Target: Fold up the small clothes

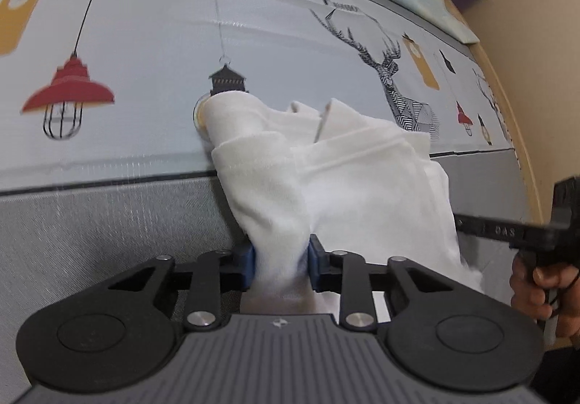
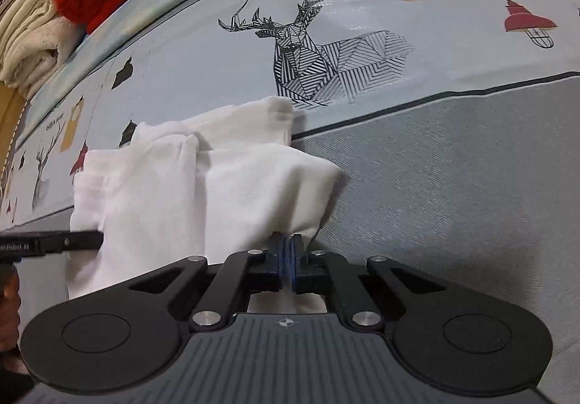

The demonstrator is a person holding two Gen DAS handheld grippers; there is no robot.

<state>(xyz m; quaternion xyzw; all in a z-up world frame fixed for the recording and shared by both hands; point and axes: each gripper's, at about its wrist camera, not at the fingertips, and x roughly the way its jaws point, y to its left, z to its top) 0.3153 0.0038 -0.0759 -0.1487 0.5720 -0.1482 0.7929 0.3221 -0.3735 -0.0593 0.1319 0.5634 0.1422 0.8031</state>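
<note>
A small white garment [image 1: 348,186] lies crumpled across the grey band and the printed part of the cloth-covered surface. My left gripper [image 1: 281,264] is shut on a thick bunch of its near edge, blue pads [image 1: 248,266] pressing the fabric from both sides. In the right wrist view the same white garment [image 2: 203,186] spreads to the left, and my right gripper [image 2: 286,259] is shut on its near right corner, the pads almost together with a thin layer of cloth between them. Each gripper's black finger shows at the edge of the other's view.
The surface [image 1: 108,215] has a grey band near me and a pale print of lamps and a deer [image 2: 311,56] beyond. Folded cream and red clothes [image 2: 54,5] are stacked at the far left in the right wrist view. A hand [image 1: 540,288] holds the right gripper's handle.
</note>
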